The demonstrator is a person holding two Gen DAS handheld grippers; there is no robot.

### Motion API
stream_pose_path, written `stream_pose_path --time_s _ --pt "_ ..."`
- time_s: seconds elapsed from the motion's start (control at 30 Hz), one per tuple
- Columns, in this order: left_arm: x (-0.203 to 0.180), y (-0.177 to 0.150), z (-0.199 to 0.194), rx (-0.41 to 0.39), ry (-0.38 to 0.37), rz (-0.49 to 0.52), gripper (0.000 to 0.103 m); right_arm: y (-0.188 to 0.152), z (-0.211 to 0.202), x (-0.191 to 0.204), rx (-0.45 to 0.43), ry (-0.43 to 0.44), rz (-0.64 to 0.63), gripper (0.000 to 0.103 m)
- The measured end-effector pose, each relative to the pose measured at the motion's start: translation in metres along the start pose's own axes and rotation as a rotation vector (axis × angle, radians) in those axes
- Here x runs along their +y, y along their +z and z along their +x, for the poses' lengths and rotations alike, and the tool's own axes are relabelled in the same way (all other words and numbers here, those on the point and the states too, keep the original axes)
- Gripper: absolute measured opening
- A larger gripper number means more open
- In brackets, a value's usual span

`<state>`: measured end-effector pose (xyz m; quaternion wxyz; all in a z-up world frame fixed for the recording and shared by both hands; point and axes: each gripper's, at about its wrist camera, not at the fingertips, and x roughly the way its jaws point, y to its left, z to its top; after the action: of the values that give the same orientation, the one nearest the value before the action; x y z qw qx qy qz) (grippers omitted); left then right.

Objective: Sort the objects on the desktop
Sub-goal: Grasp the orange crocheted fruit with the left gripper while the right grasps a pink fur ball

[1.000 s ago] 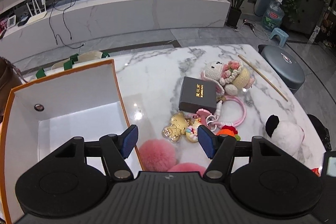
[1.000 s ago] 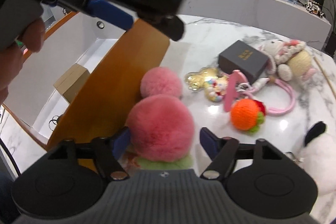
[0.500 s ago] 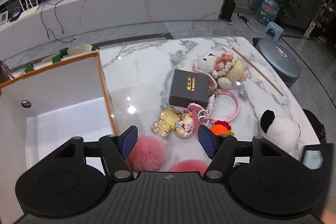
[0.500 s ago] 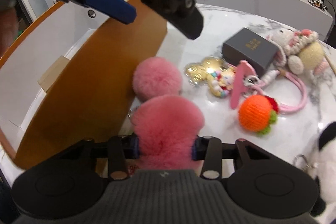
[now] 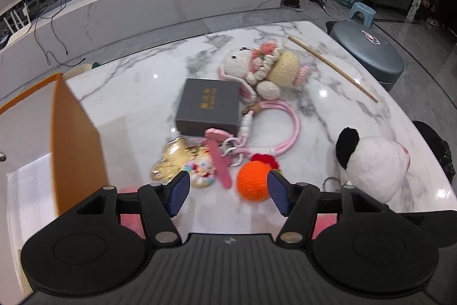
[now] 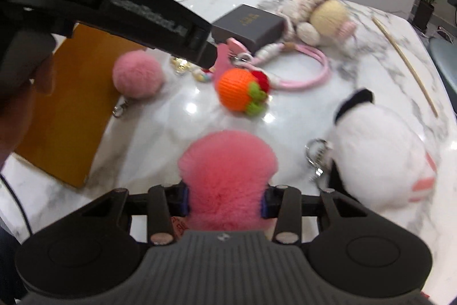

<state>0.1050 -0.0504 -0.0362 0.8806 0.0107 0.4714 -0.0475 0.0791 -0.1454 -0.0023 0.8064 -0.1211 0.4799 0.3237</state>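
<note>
The surface (image 5: 137,93) is white marble with grey veins. The fluffy pink pom-pom ball (image 6: 228,179) in the right tool (image 6: 225,203) is bright pink. The knitted orange ball (image 5: 252,180) has a red and green top. The flat dark grey box (image 5: 210,105) has gold letters. The fluffy white toy (image 5: 371,162) has a black ear. The tall open box (image 5: 77,133) is orange outside, white inside. Both tools have blue pads (image 5: 180,190).

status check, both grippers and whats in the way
Right gripper shut on pink pom-pom. Left gripper open above orange knitted ball. Panda plush close beside pom-pom.
</note>
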Motion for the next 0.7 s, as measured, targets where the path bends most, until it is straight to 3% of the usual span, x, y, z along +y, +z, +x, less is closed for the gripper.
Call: stream_pose_path --time_s 0.2,0.43,0.57,0.7 --pt "-0.01 0.0 0.02 0.02 -0.052 -0.028 0.071 -0.01 -0.005 -0.017 0.001 0.008 0.02 0.044" --pt "-0.009 -0.005 0.044 0.064 -0.056 -0.061 0.071 -0.013 -0.008 -0.021 0.003 0.031 0.018 0.045" --pt "-0.01 -0.007 0.054 0.082 -0.054 -0.071 0.063 -0.014 -0.008 -0.025 0.004 0.044 0.025 0.045" --pt "-0.011 -0.006 0.065 0.116 -0.06 -0.086 0.062 -0.015 -0.009 -0.028 0.003 0.048 0.033 0.045"
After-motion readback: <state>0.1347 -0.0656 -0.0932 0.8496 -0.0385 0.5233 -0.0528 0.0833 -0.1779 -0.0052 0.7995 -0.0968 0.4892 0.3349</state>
